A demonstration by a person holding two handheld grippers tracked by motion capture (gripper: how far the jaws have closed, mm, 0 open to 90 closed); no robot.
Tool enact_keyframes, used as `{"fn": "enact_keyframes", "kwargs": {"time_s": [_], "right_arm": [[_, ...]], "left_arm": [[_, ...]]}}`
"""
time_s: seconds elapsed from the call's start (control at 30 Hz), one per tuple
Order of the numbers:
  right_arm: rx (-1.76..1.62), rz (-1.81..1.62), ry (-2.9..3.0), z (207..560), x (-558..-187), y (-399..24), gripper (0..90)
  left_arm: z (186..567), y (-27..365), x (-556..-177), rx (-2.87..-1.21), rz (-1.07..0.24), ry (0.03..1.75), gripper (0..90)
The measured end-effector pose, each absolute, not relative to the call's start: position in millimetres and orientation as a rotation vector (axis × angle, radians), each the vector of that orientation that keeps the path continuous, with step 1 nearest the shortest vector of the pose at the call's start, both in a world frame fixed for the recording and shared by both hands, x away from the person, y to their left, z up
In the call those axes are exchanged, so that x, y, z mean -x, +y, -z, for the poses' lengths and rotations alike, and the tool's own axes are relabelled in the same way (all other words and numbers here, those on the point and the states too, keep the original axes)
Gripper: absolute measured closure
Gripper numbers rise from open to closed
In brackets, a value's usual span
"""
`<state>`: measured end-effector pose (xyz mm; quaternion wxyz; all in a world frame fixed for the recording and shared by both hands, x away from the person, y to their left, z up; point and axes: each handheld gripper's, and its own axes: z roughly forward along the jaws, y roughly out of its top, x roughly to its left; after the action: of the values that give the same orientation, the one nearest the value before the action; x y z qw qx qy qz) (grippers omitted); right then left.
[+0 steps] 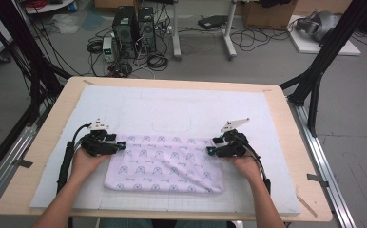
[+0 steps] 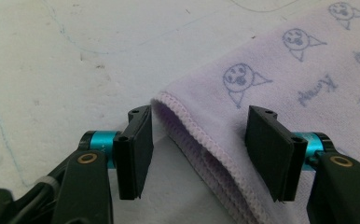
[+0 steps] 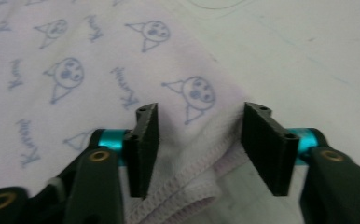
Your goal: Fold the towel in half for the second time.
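Towel: a soft lilac towel [image 1: 165,164] with little cartoon faces lies folded flat on the white mat [image 1: 181,107] on the bench [image 1: 55,128], near the person's side.
Feel: it looks light, floppy and a bit fuzzy, so it should bend and sag when lifted.
Left gripper [image 1: 120,145]: fingers [image 2: 134,156] are apart, with the stitched far left corner between them, not pinched.
Right gripper [image 1: 210,150]: fingers [image 3: 143,149] are apart too, over the far right corner.
Best hold: pinch both layers at the thick hemmed corners.

lilac towel [image 1: 165,164] with blue cartoon faces, white mat [image 1: 181,111].
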<state>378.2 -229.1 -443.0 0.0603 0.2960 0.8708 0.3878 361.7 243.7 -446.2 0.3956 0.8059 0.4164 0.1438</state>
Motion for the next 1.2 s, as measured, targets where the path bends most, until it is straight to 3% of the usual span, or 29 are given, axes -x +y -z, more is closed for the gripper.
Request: {"fn": "enact_keyframes", "kwargs": {"time_s": [0.2, 0.3, 0.5, 0.8, 1.1, 1.17, 1.2], "right_arm": [[-0.883, -1.233, 2.65, 445.3, -378.9, -228.3, 67.4], [-0.896, -1.261, 2.671, 445.7, -377.8, -228.4, 75.7], [-0.843, -1.215, 2.655, 439.2, -373.2, -225.4, 81.5], [-0.833, -1.164, 2.574, 403.5, -388.0, -226.4, 82.4], [-0.891, -1.16, 2.479, 376.3, -421.9, -237.7, 82.0], [-0.888, -1.142, 2.443, 374.0, -429.8, -235.2, 75.9], [-0.914, -1.124, 2.423, 373.8, -434.1, -234.1, 65.2]], "left_arm": [[446.3, 242.9, -360.7, -2.033, -0.331, 1.038, 57.3], [446.0, 240.0, -358.2, -2.043, -0.323, 1.001, 70.0], [440.8, 233.2, -353.0, -2.077, -0.372, 0.976, 81.1], [405.8, 224.7, -371.5, -1.937, -0.456, 1.0, 81.4], [383.1, 216.1, -409.0, -1.925, -0.531, 1.021, 81.1], [382.2, 216.7, -417.0, -1.917, -0.586, 1.075, 72.8], [382.8, 219.2, -419.4, -1.89, -0.599, 1.117, 63.5]]}}
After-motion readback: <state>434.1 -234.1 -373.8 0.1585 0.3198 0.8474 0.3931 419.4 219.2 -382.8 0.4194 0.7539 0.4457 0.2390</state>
